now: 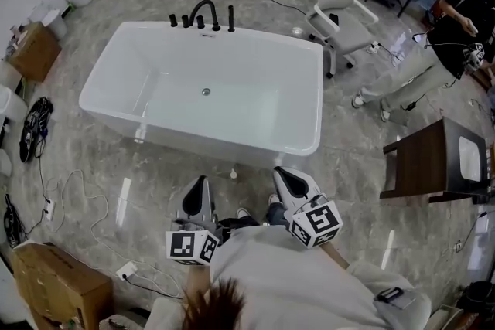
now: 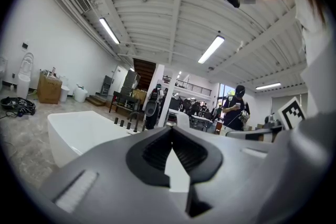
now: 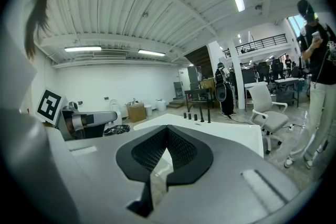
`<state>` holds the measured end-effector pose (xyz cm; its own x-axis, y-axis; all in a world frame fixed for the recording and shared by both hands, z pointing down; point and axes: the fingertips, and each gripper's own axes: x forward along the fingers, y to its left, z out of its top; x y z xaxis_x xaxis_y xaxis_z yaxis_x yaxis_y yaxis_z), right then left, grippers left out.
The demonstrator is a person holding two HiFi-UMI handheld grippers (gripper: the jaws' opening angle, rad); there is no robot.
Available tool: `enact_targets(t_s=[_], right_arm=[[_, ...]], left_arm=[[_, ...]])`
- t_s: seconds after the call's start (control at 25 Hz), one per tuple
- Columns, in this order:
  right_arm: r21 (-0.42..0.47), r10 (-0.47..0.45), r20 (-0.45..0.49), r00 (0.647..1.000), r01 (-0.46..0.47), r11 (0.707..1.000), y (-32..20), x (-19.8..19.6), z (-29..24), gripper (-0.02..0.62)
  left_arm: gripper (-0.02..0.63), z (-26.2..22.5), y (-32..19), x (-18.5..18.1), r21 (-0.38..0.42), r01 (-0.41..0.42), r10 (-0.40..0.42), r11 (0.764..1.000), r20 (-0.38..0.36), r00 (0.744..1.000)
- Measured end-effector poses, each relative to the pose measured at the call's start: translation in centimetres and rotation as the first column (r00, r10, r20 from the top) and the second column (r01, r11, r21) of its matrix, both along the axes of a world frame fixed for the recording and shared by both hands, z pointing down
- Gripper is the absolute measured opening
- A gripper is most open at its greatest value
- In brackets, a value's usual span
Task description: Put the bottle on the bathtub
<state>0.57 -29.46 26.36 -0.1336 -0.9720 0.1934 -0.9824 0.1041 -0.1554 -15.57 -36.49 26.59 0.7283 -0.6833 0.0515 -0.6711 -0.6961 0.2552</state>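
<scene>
A white freestanding bathtub point(image 1: 116, 58) stands ahead of me with a black faucet set point(image 1: 203, 15) on its far rim. I see no bottle that I can tell for sure; a small pale object point(image 1: 141, 133) sits against the tub's near left wall. Both grippers are held close to my body, short of the tub's near side. My left gripper point(image 1: 199, 183) is shut with nothing in it, its tips meeting point(image 2: 171, 131). My right gripper point(image 1: 280, 174) is also shut and empty point(image 3: 167, 129). In both gripper views the tub point(image 2: 79, 131) point(image 3: 226, 134) lies beyond the jaws.
A white office chair point(image 1: 340, 8) stands at the tub's far right corner, a person point(image 1: 441, 50) beyond it. A dark wooden stand point(image 1: 425, 162) is to the right. Cardboard boxes point(image 1: 54, 290) and cables point(image 1: 69, 197) lie on the marble floor at left.
</scene>
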Motion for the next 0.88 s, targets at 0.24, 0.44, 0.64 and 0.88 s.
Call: enact_targets(t_s=[0.24,0.44,0.64,0.88], right_arm=[[-0.001,-0.008,-0.001,1.000,0.008,1.000,-0.4,-0.4,0.2,-0.002],[-0.009,-0.019,-0.002,1.000,0.019,1.000,-0.5,-0.4,0.6,-0.002],[-0.009,-0.022,-0.007,1.000,0.022,1.000,-0.4,-0.5,0.4,-0.002],[-0.008,-0.022,-0.011,1.000,0.022,1.000,-0.9,-0.6,-0.5,-0.002]], left_arm=[[0.049,0.2,-0.2,-0.5,0.000,0.008,-0.008,1.000,0.002,1.000],[0.049,0.5,-0.1,-0.5,-0.011,0.015,-0.015,1.000,0.007,1.000],[0.049,0.4,0.0,-0.6,-0.009,0.016,-0.016,1.000,0.008,1.000],[0.049,-0.4,-0.6,-1.0,-0.011,0.024,-0.024,1.000,0.012,1.000]])
